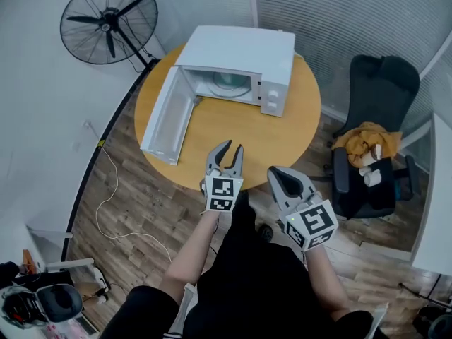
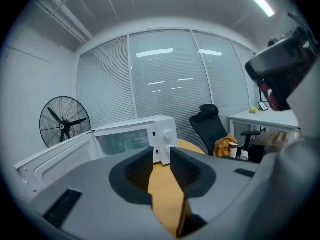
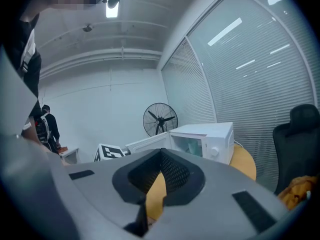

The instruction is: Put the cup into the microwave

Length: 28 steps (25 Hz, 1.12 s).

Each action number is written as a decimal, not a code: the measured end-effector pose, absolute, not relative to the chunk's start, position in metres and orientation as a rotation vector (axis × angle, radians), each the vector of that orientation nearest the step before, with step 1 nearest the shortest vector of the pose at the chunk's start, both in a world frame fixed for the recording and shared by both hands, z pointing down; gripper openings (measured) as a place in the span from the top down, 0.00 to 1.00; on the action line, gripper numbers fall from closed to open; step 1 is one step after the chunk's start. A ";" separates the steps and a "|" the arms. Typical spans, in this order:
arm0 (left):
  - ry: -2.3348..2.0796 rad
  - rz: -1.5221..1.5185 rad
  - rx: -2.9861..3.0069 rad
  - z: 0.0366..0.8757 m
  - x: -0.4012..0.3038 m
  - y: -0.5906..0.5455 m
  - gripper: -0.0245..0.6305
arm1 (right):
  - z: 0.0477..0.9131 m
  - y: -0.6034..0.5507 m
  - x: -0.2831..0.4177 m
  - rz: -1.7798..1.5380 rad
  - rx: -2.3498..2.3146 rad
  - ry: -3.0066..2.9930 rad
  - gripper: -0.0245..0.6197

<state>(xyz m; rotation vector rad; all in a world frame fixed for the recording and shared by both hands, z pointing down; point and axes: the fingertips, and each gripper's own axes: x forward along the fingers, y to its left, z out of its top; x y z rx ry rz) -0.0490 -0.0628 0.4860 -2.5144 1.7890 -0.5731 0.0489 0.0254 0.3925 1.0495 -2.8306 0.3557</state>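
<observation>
A white microwave (image 1: 240, 51) stands at the far side of the round wooden table (image 1: 233, 122), its door (image 1: 164, 119) swung wide open to the left. A pale green cup (image 1: 229, 83) sits inside the cavity; it also shows in the right gripper view (image 3: 192, 146). My left gripper (image 1: 233, 147) hovers over the table's near edge, pointing at the microwave, its jaws a little apart with nothing between them (image 2: 161, 156). My right gripper (image 1: 274, 169) is beside it, off the table's near right edge, jaws closed together and empty (image 3: 160, 156).
A standing fan (image 1: 108, 20) is at the back left. A black office chair (image 1: 374, 140) with an orange cloth (image 1: 364, 140) stands to the right of the table, next to a white desk (image 1: 434, 203). A white cable (image 1: 113, 196) trails on the wooden floor.
</observation>
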 end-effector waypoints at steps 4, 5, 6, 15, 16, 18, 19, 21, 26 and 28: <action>1.792 -0.538 -2.545 0.473 -0.036 -0.032 0.88 | 0.396 0.035 0.055 0.354 1.044 -2.827 0.95; 1.792 -0.528 -2.550 0.470 -0.033 -0.027 0.90 | 0.397 0.035 0.056 0.349 1.045 -2.825 0.95; 1.795 -0.516 -2.555 0.466 -0.031 -0.023 0.91 | 0.398 0.035 0.057 0.347 1.044 -2.825 0.95; 1.847 -0.429 -2.588 0.438 -0.026 0.013 0.96 | 0.404 0.037 0.054 0.357 1.011 -2.836 0.95; 1.852 -0.424 -2.593 0.436 -0.027 0.018 0.96 | 0.405 0.038 0.052 0.352 1.009 -2.829 0.95; 1.859 -0.399 -2.614 0.431 -0.028 0.028 0.97 | 0.407 0.039 0.048 0.335 1.005 -2.814 0.95; 1.862 -0.381 -2.626 0.428 -0.028 0.032 0.97 | 0.407 0.040 0.045 0.329 1.003 -2.812 0.95; 1.860 -0.365 -2.636 0.424 -0.029 0.039 0.97 | 0.406 0.041 0.041 0.323 0.992 -2.817 0.95; 1.852 -0.369 -2.679 0.420 -0.043 0.051 0.97 | 0.406 0.047 0.024 0.307 0.964 -2.830 0.95; 1.854 -0.346 -2.690 0.417 -0.050 0.052 0.97 | 0.407 0.048 0.019 0.306 0.963 -2.831 0.95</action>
